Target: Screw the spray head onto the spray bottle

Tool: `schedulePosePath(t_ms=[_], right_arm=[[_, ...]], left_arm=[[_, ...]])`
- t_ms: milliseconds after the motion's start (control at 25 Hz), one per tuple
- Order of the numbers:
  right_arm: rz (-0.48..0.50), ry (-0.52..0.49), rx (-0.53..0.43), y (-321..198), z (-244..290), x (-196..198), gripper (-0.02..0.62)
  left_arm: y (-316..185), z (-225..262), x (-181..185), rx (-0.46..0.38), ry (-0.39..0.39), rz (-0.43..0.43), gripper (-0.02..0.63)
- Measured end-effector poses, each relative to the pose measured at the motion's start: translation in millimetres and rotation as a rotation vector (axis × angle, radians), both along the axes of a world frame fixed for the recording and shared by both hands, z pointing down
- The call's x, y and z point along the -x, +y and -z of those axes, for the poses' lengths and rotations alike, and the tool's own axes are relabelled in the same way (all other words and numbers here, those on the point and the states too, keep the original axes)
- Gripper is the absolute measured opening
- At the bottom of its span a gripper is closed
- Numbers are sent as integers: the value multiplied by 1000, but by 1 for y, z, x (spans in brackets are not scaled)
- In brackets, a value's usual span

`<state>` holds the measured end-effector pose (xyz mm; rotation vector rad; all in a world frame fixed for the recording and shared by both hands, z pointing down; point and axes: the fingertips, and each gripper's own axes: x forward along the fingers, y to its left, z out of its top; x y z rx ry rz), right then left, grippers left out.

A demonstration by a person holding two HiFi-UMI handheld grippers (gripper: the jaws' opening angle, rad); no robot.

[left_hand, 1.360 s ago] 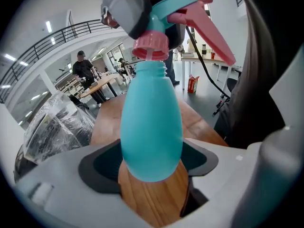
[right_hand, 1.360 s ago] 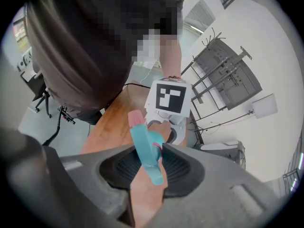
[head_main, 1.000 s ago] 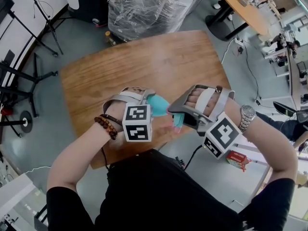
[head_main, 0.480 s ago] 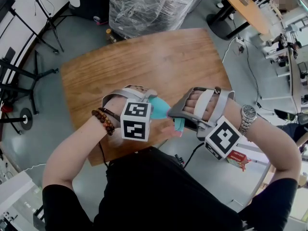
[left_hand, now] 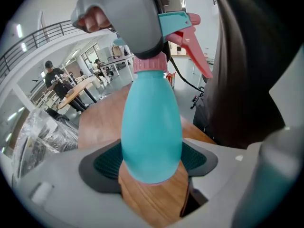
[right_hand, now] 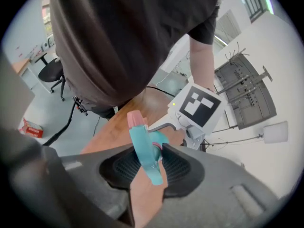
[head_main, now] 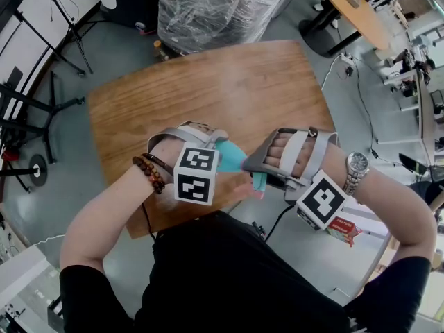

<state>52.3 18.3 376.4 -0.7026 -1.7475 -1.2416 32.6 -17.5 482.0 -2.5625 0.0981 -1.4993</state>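
Left tongs (left_hand: 152,161) clench the rounded body of the teal spray bottle (left_hand: 152,122), which is held above the wooden counter (head_main: 208,82) near its front edge, close to the person's chest. Right tongs (right_hand: 151,166) grasp the teal spray head (right_hand: 144,148), whose pink trigger (left_hand: 194,49) juts sideways. A pink collar (left_hand: 149,64) sits at the bottle's neck. The bottle is opaque, so its contents cannot be seen.

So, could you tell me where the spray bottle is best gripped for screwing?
Its wide lower belly, pads on opposite sides, coming from the base end, as the left gripper does. The spray bottle is fattest there, and that leaves its narrow neck free for the spray head in the right gripper.
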Motion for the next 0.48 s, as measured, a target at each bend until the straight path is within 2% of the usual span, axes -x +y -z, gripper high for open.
schedulePosePath(t_ms=[120,320,480], right_arm=[[-169,-24,100,-9,0,1,117],[-471,-121,306,-29,3,7,117],[-685,-188,435,-45,1,11,117]], left_arm=[[-5,0,0,-11,24,49,402],[-21,0,2,-42,71,143,400],[-35,-1,4,-105,92,225,399]])
